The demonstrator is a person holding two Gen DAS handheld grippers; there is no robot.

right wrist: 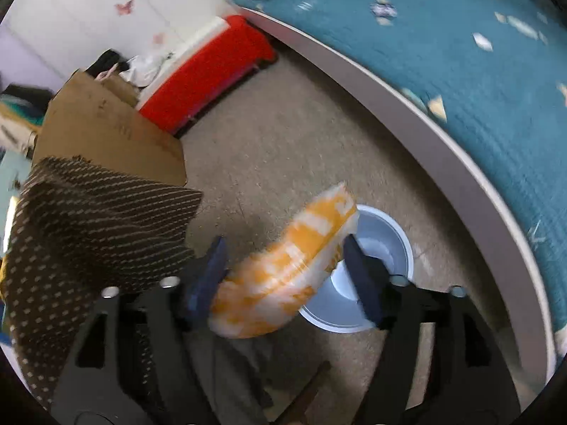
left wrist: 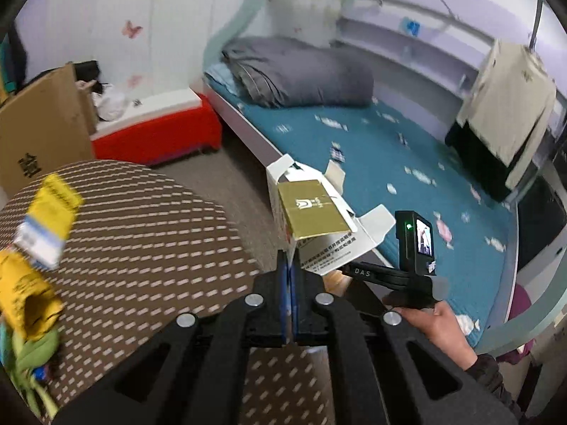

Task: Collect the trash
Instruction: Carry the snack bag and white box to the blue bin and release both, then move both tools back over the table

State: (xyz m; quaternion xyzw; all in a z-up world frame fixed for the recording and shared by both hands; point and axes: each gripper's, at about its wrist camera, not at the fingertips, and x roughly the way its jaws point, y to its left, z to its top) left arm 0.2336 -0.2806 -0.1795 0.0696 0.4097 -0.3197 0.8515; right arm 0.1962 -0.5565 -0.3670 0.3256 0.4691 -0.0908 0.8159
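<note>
My left gripper (left wrist: 288, 262) is shut on a white and gold carton (left wrist: 315, 212) with open flaps, held up over the edge of the round patterned table (left wrist: 149, 248). Yellow wrappers (left wrist: 46, 219) and green scraps (left wrist: 28, 357) lie on the table's left side. In the right wrist view my right gripper (right wrist: 287, 258) is open, and a blurred orange and white wrapper (right wrist: 287, 265) hangs between its fingers above a white bin (right wrist: 375, 269) on the floor. I cannot tell whether the fingers touch the wrapper. The right gripper also shows in the left wrist view (left wrist: 407, 262), held in a hand.
A bed with a teal cover (left wrist: 407, 163) and grey duvet runs along the right. A red and white box (left wrist: 159, 131) and a cardboard box (left wrist: 39, 127) stand by the wall. Beige floor (right wrist: 283, 134) lies between table and bed.
</note>
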